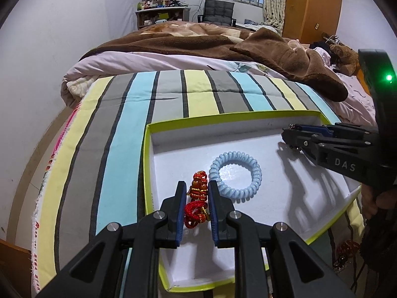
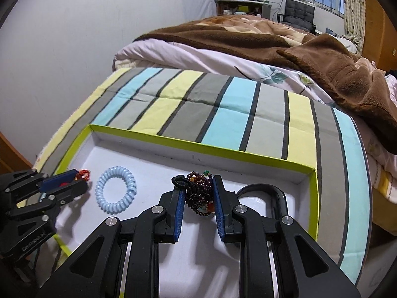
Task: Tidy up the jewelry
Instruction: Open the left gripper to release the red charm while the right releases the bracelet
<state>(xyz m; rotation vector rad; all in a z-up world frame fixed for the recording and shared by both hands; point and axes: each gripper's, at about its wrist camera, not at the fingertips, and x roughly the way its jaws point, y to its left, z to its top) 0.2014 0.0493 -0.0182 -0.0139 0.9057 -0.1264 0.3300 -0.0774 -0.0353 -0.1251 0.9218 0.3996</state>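
Note:
A shallow white box with a lime-green rim [image 1: 223, 118] [image 2: 198, 146] lies on a striped cloth. My left gripper [image 1: 197, 193] is shut on a red and orange knotted charm [image 1: 197, 200] low over the box's left side. Just right of it a pale blue coil hair tie [image 1: 235, 173] [image 2: 116, 190] lies flat on the box floor. My right gripper [image 2: 198, 188] is shut on a bunch of dark red bead strands with a black cord [image 2: 199, 191], above the box's right half. Each gripper shows in the other's view: the right [image 1: 289, 134], the left [image 2: 79, 180].
A black curved band [image 2: 278, 193] lies in the box's right end. The striped cloth [image 1: 119, 136] covers the bed's near end, with a brown blanket [image 1: 198, 42] behind. A wall runs along the left. More red jewelry [image 1: 345, 254] lies outside the box, lower right.

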